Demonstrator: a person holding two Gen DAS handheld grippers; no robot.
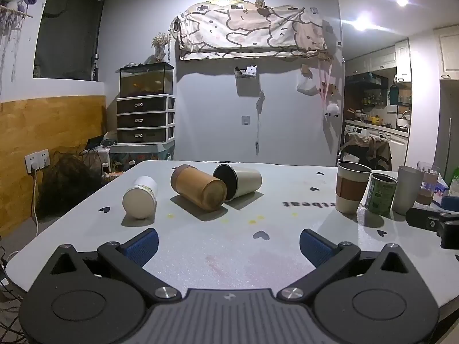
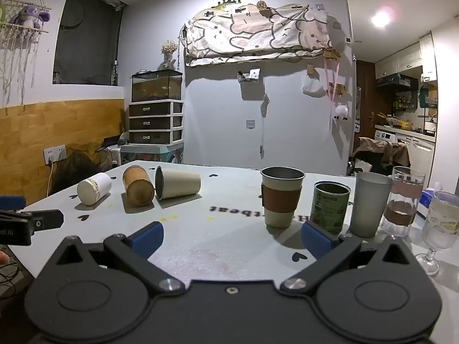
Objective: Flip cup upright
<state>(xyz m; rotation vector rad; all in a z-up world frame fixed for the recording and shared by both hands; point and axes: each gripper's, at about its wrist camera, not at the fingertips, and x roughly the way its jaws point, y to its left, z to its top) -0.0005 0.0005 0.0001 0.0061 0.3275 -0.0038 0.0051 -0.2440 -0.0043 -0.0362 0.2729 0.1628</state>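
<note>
Table [image 2: 229, 246]: white top printed with small dark hearts and dark lettering.
Lying on their sides, at the left: a white cup [image 2: 93, 188], a brown cup [image 2: 138, 185], a cream cup [image 2: 177, 183].
Standing upright, at the right: a sleeved cup [image 2: 281, 197], a green can [image 2: 330, 208], a grey tumbler [image 2: 368, 204], a glass [image 2: 404, 200], a stemmed glass [image 2: 439, 226].

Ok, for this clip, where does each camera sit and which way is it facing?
Left wrist: on the left claw, low over the white table, facing three cups lying on their sides: white paper cup, brown bamboo cup, beige metal cup; its open blue pads show.
Right wrist: on the right claw, further right, nearest the upright sleeved steel cup and green tin; open too.
Shared: each glimpses the other claw, same table, cups, back wall.
</note>
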